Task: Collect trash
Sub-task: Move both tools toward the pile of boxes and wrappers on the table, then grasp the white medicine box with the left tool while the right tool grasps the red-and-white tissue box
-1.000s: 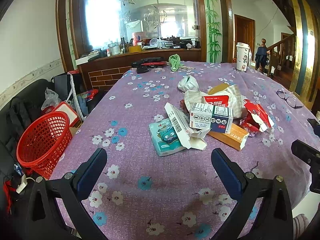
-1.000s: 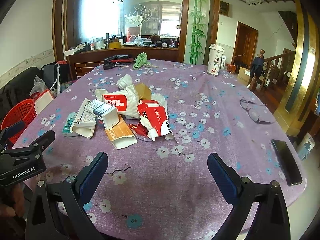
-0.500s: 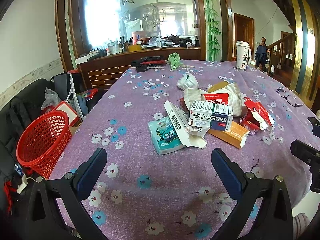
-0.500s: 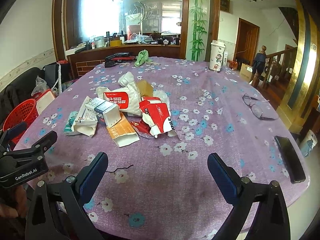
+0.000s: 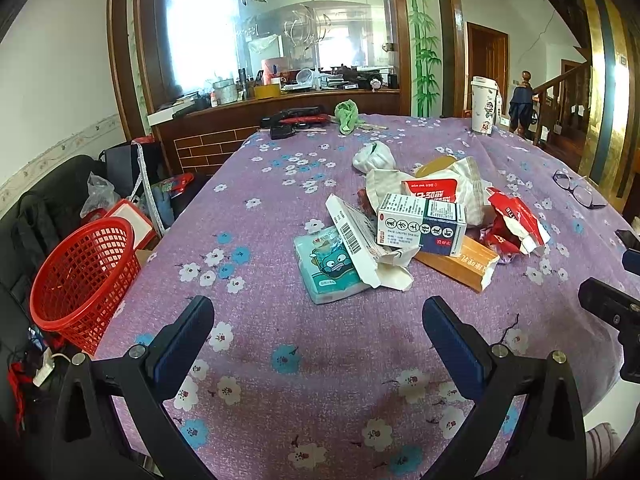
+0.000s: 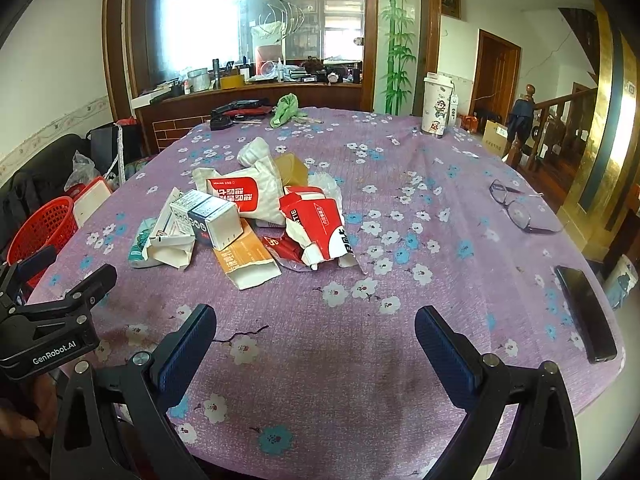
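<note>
A heap of trash lies mid-table: a white and navy medicine box, a teal tissue pack, an orange carton, a torn red carton, a white bag with a red label and a crumpled white wad. My left gripper hangs open over the near tablecloth, short of the tissue pack. My right gripper is open too, in front of the orange carton. Neither holds anything. A red mesh basket stands on the floor, left of the table.
The purple flowered tablecloth also carries glasses, a black phone, a tall white cup, a green cloth and dark items at the far edge. Bags and a dark sofa crowd the floor by the basket.
Both views have crept slightly forward and down toward the trash heap. Nothing on the table has moved, and both grippers stay open.
</note>
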Available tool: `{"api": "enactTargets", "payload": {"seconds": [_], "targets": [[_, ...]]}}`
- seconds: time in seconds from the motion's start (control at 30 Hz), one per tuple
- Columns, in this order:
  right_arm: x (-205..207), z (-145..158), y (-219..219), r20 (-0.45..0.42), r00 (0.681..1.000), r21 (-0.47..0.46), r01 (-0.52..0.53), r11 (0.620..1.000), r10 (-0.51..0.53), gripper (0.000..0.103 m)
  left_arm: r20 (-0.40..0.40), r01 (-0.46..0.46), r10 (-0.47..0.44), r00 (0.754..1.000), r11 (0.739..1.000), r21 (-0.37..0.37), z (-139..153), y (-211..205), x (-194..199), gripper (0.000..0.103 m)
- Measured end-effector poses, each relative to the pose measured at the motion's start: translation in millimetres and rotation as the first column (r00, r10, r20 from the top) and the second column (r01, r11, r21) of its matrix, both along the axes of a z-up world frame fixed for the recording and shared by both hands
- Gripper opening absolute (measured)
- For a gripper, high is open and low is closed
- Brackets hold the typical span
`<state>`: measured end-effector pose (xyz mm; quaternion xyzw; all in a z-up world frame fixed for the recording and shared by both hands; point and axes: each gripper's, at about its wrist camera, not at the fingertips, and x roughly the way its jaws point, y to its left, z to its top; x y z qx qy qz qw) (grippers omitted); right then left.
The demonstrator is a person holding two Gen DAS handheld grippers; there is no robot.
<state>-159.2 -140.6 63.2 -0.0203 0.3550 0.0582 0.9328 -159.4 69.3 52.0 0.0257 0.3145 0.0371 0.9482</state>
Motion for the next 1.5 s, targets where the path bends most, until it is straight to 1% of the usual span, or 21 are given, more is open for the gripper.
{"api": "enactTargets", "payload": {"seconds": [0.2,0.3,0.4,0.43,0.53,0.57,0.6,0.67,0.73,0.77,0.8,0.83,0.93,1.0,1.03,1.1,1.2,1.23,1.3,1.4,1.5], "targets": [[8.2,-3.6,-5.2,-0.024,1.000,0.024,-0.001,1.000,0.002,0.100,-0.013,0.008,-0.008,1.000,1.000,-0.003,-3.9,0.9,3.5,0.103],[16.3,-4.5,-9.2,-0.042,0.999,0.040,-0.012,0.999,0.013,0.096,-0.032,0.028,-0.028,0.999,1.000,-0.013,-6.2,3.5,8.3,0.103],[26.6,-4.2,-12.8,-0.057,0.998,0.060,-0.032,0.998,0.035,0.091,-0.029,0.041,-0.042,0.999,0.999,-0.023,-4.1,9.0,13.3,0.103],[31.7,-4.5,-14.6,-0.066,0.997,0.072,-0.038,0.997,0.042,0.089,-0.032,0.052,-0.053,0.998,0.998,-0.030,-2.5,10.9,16.1,0.103],[46.8,-7.5,-19.4,-0.100,0.993,0.113,-0.051,0.992,0.062,0.082,-0.069,0.094,-0.101,0.992,0.990,-0.103,-0.1,16.9,29.4,0.103],[51.8,-8.7,-20.0,-0.113,0.991,0.128,-0.059,0.990,0.074,0.079,-0.078,0.102,-0.112,0.991,0.987,-0.123,-0.1,17.8,33.4,0.101],[56.0,-9.8,-20.1,-0.124,0.989,0.140,-0.065,0.988,0.083,0.078,-0.088,0.110,-0.123,0.989,0.985,-0.136,-0.4,17.8,37.6,0.097],[64.1,-12.6,-21.4,-0.141,0.986,0.159,-0.064,0.985,0.087,0.078,-0.117,0.121,-0.140,0.983,0.980,-0.158,-1.4,18.5,47.1,0.095],[67.9,-13.2,-22.2,-0.146,0.985,0.166,-0.063,0.984,0.088,0.078,-0.136,0.124,-0.153,0.979,0.973,-0.197,-1.3,21.5,55.0,0.088],[69.2,-13.3,-22.7,-0.146,0.985,0.169,-0.062,0.984,0.087,0.078,-0.147,0.121,-0.153,0.977,0.971,-0.208,-1.4,23.0,58.5,0.079],[69.8,-13.2,-23.7,-0.146,0.986,0.171,-0.059,0.984,0.084,0.078,-0.158,0.118,-0.156,0.975,0.967,-0.227,-1.7,25.6,62.2,0.072],[70.2,-13.4,-24.8,-0.145,0.986,0.172,-0.055,0.984,0.080,0.078,-0.170,0.113,-0.160,0.972,0.960,-0.257,-2.3,30.1,66.1,0.071],[73.8,-14.2,-29.2,-0.146,0.987,0.179,-0.041,0.983,0.068,0.078,-0.190,0.084,-0.148,0.971,0.948,-0.307,-4.3,42.6,73.3,0.070],[75.8,-15.6,-32.7,-0.150,0.987,0.184,-0.032,0.982,0.060,0.078,-0.200,0.063,-0.133,0.971,0.943,-0.326,-5.4,50.4,78.1,0.065],[77.2,-16.3,-34.2,-0.153,0.987,0.184,-0.027,0.982,0.056,0.078,-0.208,0.051,-0.128,0.970,0.939,-0.341,-6.4,53.9,80.3,0.064],[79.8,-17.2,-36.8,-0.157,0.986,0.189,-0.020,0.982,0.050,0.078,-0.221,0.040,-0.132,0.966,0.925,-0.378,-7.2,58.2,85.9,0.064],[82.4,-17.3,-38.8,-0.159,0.986,0.200,-0.016,0.980,0.048,0.078,-0.231,0.056,-0.172,0.958,0.899,-0.434,-5.2,54.7,97.1,0.063],[82.7,-16.6,-39.1,-0.157,0.986,0.202,-0.015,0.979,0.048,0.078,-0.235,0.060,-0.179,0.955,0.896,-0.439,-5.0,51.4,102.7,0.061],[81.8,-15.8,-39.0,-0.152,0.987,0.197,-0.017,0.980,0.047,0.078,-0.249,0.062,-0.187,0.950,0.898,-0.435,-6.6,46.4,113.1,0.050],[82.8,-14.7,-41.5,-0.147,0.988,0.185,-0.013,0.983,0.041,0.078,-0.278,0.064,-0.204,0.939,0.896,-0.440,-13.4,37.8,127.1,0.038],[85.4,-14.2,-44.0,-0.142,0.989,0.172,-0.011,0.985,0.036,0.078,-0.306,0.071,-0.226,0.925,0.894,-0.443,-20.3,27.4,140.0,0.031]]}}
